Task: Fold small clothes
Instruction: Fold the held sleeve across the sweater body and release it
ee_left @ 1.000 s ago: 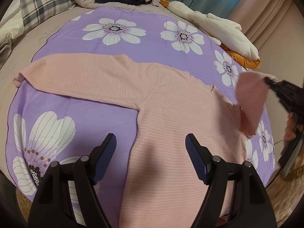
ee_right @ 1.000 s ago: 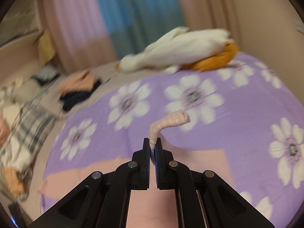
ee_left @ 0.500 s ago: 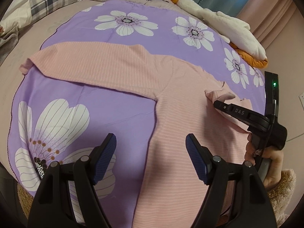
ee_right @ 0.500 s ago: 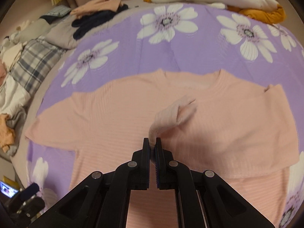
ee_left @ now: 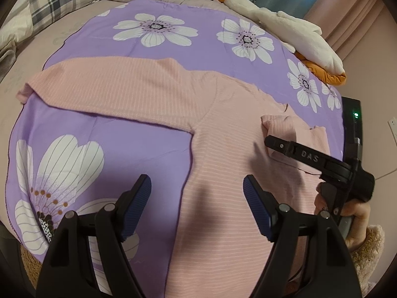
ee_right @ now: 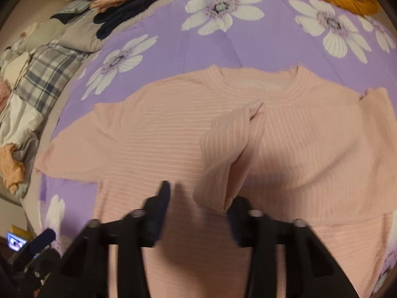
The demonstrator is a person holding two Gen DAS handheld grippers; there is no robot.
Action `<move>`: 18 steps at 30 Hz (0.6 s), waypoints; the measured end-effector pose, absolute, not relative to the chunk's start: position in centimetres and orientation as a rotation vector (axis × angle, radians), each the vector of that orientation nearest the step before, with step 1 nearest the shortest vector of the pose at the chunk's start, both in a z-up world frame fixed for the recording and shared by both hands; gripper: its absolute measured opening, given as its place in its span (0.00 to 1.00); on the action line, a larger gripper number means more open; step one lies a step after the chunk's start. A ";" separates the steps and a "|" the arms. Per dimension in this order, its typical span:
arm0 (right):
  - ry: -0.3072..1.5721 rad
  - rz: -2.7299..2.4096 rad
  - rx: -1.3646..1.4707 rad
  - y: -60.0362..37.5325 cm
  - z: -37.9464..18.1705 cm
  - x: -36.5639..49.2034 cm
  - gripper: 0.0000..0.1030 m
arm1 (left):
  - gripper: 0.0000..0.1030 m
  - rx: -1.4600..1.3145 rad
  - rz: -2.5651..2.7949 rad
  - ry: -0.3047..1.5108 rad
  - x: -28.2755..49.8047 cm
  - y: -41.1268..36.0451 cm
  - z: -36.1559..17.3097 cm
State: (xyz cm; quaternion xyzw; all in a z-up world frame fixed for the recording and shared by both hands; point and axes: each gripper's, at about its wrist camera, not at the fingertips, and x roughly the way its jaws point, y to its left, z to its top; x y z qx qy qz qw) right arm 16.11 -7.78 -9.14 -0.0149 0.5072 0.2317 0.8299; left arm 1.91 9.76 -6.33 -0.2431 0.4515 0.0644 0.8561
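A pink ribbed long-sleeved top [ee_left: 223, 154] lies flat on the purple flowered bedspread [ee_left: 139, 146]. One sleeve [ee_left: 104, 87] lies stretched out to the left. The other sleeve [ee_right: 228, 146] lies folded across the chest. My right gripper [ee_right: 198, 198] is open just above that folded sleeve, whose cuff rests against its right finger. It also shows in the left wrist view [ee_left: 270, 142]. My left gripper [ee_left: 197, 191] is open and empty above the top's lower body and the spread.
A white and orange plush toy [ee_left: 292, 37] lies at the bed's far right edge. Dark and pink clothes [ee_right: 124, 10] are piled at the far end. A plaid pillow [ee_right: 44, 74] and crumpled laundry [ee_right: 12, 164] lie along the left.
My right gripper carried the sleeve across the chest, lowered it and opened, letting the sleeve go. My left gripper stayed open with little movement.
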 end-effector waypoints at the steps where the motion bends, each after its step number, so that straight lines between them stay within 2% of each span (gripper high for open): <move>1: 1.065 0.490 -0.039 -7.9 -8.8 16.0 0.49 | 0.75 -0.508 0.132 0.947 2.1 9.7 -6.2; 4: 1.036 0.479 -0.044 -8.7 -7.9 15.6 0.49 | 0.75 -0.496 0.121 0.942 2.8 9.3 -5.7; 8: 0.993 0.453 -0.045 -10.2 -6.6 15.4 0.59 | 0.77 -0.471 0.098 0.926 3.9 8.7 -4.9; 18: 0.949 0.284 0.145 -18.7 -4.6 15.0 0.63 | 0.80 -0.385 0.014 0.916 7.8 5.4 -3.4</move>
